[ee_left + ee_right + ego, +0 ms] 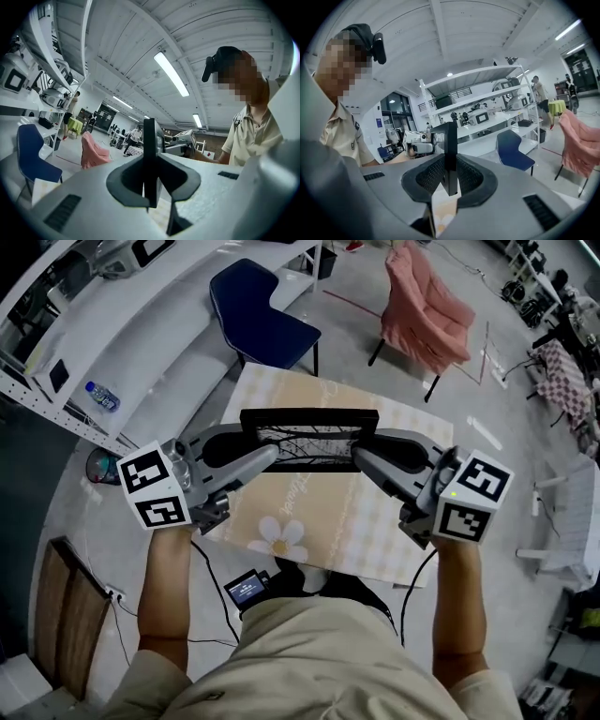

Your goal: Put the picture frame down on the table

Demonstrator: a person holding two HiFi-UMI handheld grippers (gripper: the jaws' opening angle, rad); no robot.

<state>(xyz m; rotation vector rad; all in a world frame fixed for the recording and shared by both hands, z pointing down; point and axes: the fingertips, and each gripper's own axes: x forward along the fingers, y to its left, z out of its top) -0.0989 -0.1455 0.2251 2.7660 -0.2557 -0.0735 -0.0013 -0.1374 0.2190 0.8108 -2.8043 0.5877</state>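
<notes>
A black picture frame (309, 438) with a branch print hangs in the air above the table (375, 531), held upright between both grippers. My left gripper (269, 455) is shut on the frame's left edge (150, 159). My right gripper (360, 457) is shut on its right edge (450, 157). In each gripper view the frame shows edge-on, clamped between the dark pads (124, 180) (429, 180). The table carries a beige checked cloth with a white flower (281, 535).
A blue chair (262, 320) stands beyond the table's far left corner, a pink-draped chair (422, 310) beyond the far right. A long white bench (141, 343) with a bottle (101, 396) runs along the left. White chairs (567, 521) stand at right.
</notes>
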